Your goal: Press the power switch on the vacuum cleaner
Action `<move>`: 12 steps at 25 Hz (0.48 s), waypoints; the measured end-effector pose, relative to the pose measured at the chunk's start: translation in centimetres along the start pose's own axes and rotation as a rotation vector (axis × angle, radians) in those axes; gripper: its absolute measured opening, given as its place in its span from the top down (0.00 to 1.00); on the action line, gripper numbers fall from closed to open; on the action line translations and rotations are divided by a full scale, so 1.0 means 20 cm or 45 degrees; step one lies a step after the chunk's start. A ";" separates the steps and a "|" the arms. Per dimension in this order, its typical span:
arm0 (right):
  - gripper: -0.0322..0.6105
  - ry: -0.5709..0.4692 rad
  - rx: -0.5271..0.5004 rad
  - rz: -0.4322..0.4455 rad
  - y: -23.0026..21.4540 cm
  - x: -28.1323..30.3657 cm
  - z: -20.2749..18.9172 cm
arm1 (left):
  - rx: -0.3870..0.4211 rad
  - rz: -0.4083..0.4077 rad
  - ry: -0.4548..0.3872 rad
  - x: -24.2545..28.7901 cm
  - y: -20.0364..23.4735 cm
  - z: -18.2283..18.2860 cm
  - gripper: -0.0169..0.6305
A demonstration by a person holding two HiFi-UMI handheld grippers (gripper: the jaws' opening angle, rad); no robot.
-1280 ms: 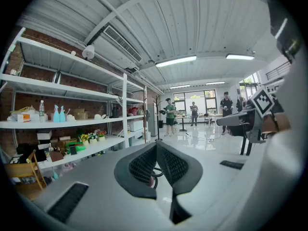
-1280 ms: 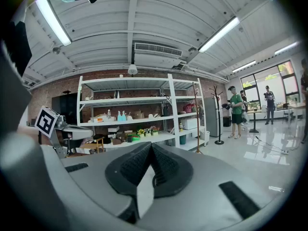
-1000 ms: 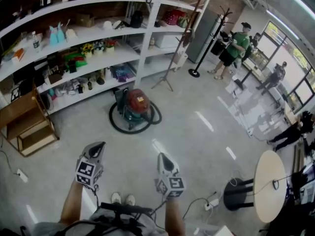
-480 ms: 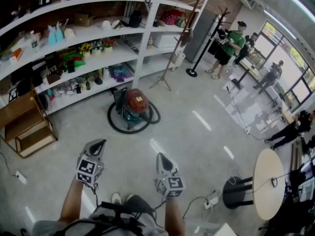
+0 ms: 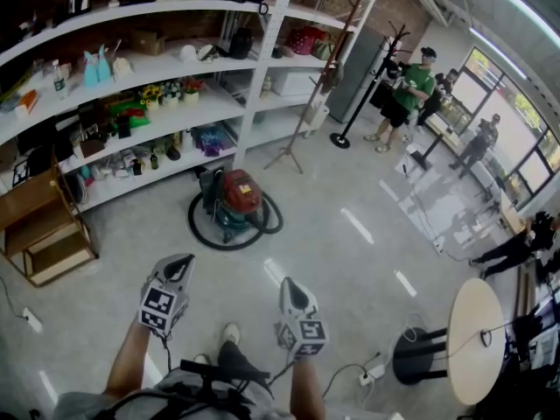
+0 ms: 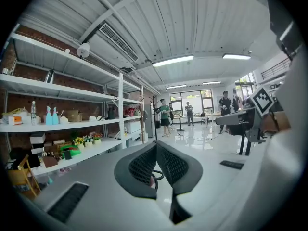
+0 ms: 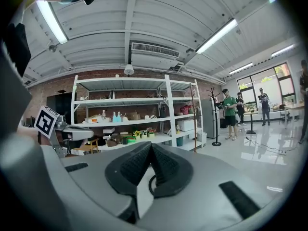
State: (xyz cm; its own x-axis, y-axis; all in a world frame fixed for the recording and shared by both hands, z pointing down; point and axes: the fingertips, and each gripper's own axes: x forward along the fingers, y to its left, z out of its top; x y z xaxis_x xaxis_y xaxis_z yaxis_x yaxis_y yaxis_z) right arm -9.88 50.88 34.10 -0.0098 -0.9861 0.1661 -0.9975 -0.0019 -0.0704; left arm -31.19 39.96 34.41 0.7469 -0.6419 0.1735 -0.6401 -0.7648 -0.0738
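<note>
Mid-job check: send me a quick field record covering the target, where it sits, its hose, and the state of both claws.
target: red and teal canister vacuum cleaner
location: on the floor, in front of the white shelving unit
hose: black hose looped round the vacuum on the floor
left claw: jaws together, empty, well short of the vacuum
right claw: jaws together, empty, well short of the vacuum
power switch: too small to make out
</note>
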 end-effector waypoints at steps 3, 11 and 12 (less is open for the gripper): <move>0.94 0.007 -0.012 0.020 -0.06 0.11 0.02 | -0.008 0.014 0.001 0.12 0.03 0.01 0.96; 0.94 0.029 0.001 0.080 -0.32 0.44 0.08 | -0.013 0.053 0.009 0.51 0.08 0.10 0.96; 0.94 0.028 -0.001 0.091 -0.34 0.47 0.09 | -0.015 0.060 0.012 0.55 0.09 0.11 0.96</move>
State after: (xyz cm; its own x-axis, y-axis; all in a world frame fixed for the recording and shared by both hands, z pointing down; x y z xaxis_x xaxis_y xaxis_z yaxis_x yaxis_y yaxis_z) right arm -2.97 41.28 34.36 -0.0823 -0.9798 0.1822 -0.9943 0.0682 -0.0823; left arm -23.72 31.41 34.01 0.7142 -0.6766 0.1794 -0.6766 -0.7329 -0.0706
